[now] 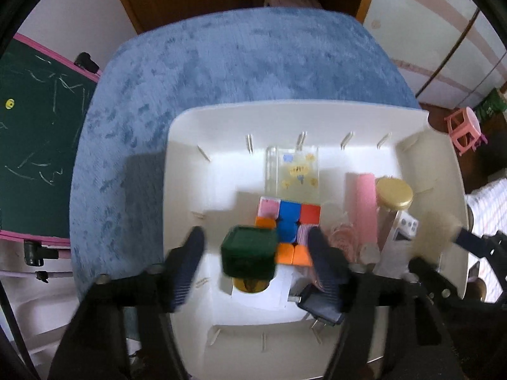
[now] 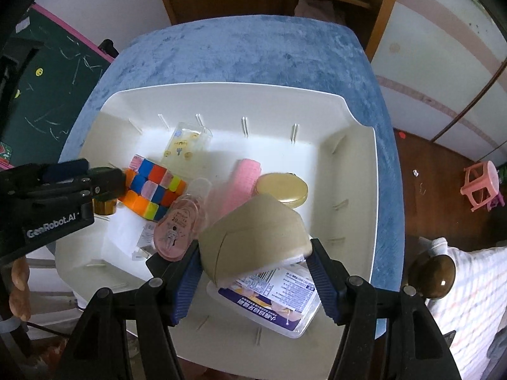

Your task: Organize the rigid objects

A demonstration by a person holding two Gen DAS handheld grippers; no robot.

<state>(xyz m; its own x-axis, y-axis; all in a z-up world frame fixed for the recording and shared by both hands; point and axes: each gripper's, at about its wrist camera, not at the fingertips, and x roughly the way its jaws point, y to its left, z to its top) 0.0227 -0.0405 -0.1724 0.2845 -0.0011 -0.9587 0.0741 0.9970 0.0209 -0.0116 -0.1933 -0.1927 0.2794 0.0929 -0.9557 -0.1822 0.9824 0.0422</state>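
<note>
One white bin (image 1: 177,145) sits on a blue plush surface (image 1: 221,72). Inside it, counted: one multicoloured puzzle cube (image 1: 290,218) at centre; one clear printed case (image 1: 293,171) just above it in the left wrist view; one pink roll (image 1: 366,202); one gold-lidded jar (image 1: 394,193) beside the roll; one pink disc-shaped packet (image 2: 174,231); one flat labelled packet (image 2: 269,297) at the lower centre of the right wrist view.

Left gripper (image 1: 256,247): pointed steeply down into the bin, fingers (image 1: 190,253) spread wide. One dark green box (image 1: 250,253) lies between them, blurred, with a gap on each side, so neither pad presses on it. It sits above an amber jar (image 1: 252,285) at the lower centre of the frame. In the right wrist view this gripper enters from the left edge, over the cube.

Right gripper (image 2: 253,256): also pointed steeply down, at the lower centre of its own frame. Its fingers (image 2: 190,269) are closed on one tan wedge-shaped block (image 2: 253,237), a pad against each side, directly over the labelled packet.

One bare hand (image 2: 20,288) shows at the lower left edge.
</note>
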